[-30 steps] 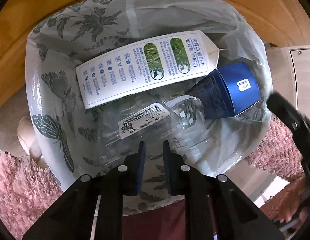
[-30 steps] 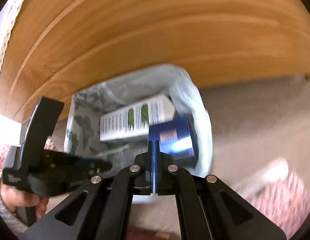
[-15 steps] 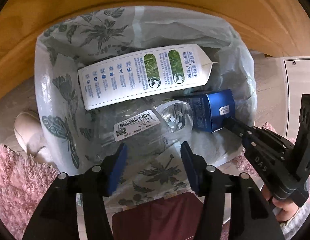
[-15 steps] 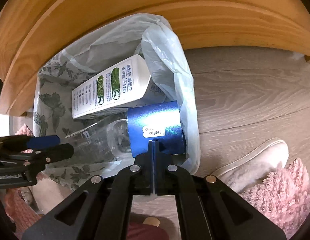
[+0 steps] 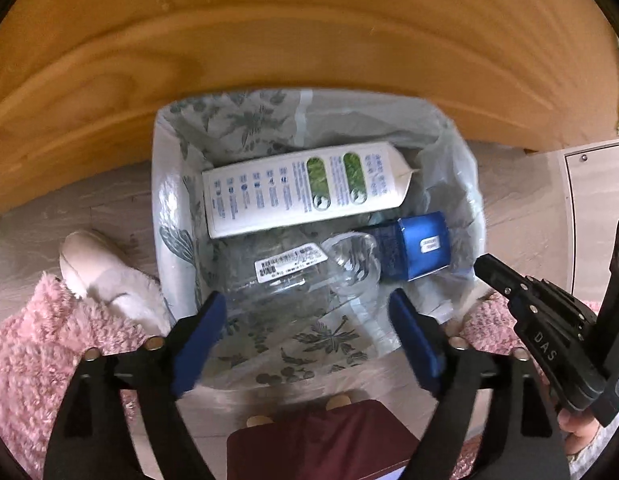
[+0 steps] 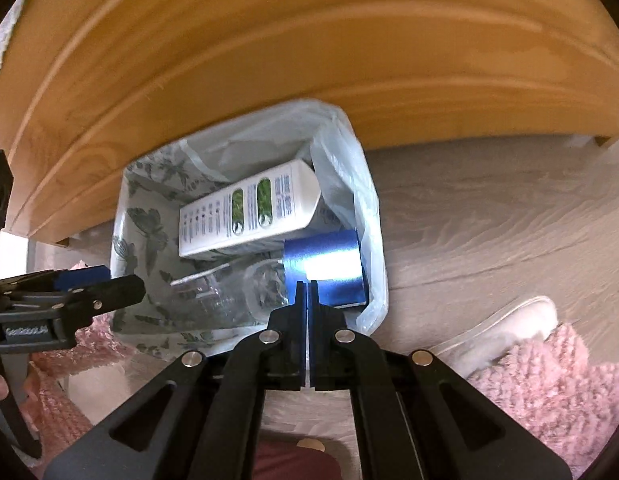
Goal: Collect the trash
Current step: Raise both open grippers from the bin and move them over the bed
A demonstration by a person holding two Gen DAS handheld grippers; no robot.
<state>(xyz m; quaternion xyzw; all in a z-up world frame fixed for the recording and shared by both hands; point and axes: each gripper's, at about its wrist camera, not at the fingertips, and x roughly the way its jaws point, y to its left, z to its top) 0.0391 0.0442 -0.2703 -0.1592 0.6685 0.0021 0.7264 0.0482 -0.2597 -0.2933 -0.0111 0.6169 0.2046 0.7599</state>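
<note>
Left gripper (image 5: 305,340) fingers, having just been opening, stand wide and empty above the lined bin (image 5: 165,216). Right gripper (image 6: 308,312) fingers have just parted to a slit, holding nothing; bottle (image 5: 293,280), blue box (image 5: 421,246) and carton (image 5: 305,188) lie released inside.

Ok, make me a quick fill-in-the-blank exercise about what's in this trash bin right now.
1. The white milk carton lies in the bin on its ____.
2. The small box beside the clear bottle is ____ in colour.
3. The left hand-held gripper above the bin holds ____.
4. The bin's liner is printed with leaves and ____.

Missing words: side; blue; nothing; butterflies
</note>
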